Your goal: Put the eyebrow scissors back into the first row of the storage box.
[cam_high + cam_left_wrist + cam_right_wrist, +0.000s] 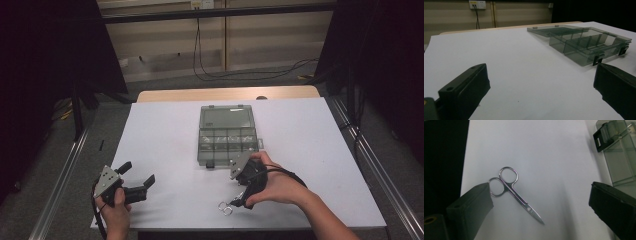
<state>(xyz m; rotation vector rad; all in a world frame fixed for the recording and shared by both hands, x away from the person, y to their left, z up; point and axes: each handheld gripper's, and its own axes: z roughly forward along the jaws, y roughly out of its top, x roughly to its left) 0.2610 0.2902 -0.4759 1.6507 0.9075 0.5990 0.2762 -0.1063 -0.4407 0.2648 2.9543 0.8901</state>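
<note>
high view: my right hand-held gripper [239, 198] hangs over the nail scissors [225, 207] at the surface's [165, 145] near edge | left gripper view: left hand-held gripper [541, 87] open, empty, compartment box [584, 45] ahead | right gripper view: jaws wide, scissors off-centre by the left jaw; closing may skid them away.

No text, label, brand, number or sign can be read anywhere: the small steel scissors [517, 194], the smoky clear plastic compartment box [227, 134] and the white wall socket plate [477, 4] carry no legible marking.
</note>
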